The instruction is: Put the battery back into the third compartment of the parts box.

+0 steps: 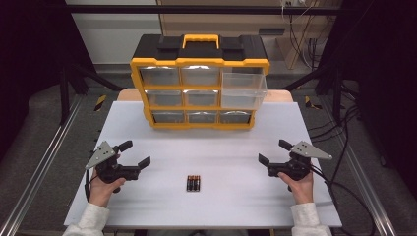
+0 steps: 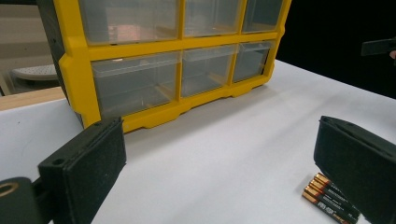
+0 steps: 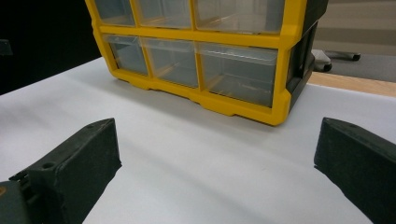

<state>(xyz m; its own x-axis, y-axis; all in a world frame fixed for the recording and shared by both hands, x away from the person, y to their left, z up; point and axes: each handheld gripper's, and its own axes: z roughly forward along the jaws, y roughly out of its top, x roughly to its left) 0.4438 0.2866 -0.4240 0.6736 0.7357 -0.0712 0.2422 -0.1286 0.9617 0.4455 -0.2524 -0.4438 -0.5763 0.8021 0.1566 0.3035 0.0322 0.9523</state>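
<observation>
A yellow and black drawer cabinet (image 1: 199, 87) stands at the back of the white table (image 1: 221, 152), with clear drawers; its top right drawer (image 1: 243, 91) is pulled out. A small pack of batteries (image 1: 193, 183) lies near the front middle. My left gripper (image 1: 134, 154) rests at the left, open, nothing between its jaws. In the left gripper view the batteries (image 2: 330, 202) lie low at the right beside the right jaw, and the cabinet (image 2: 173, 60) stands ahead. My right gripper (image 1: 274, 152) sits at the right, open and empty. The right gripper view looks at the cabinet (image 3: 210, 56).
Metal rails (image 1: 46, 157) run along both sides of the table. Cables (image 1: 344, 162) trail on the floor at the right. A wooden board (image 3: 355, 83) shows behind the cabinet. White tabletop stretches between the grippers and the cabinet.
</observation>
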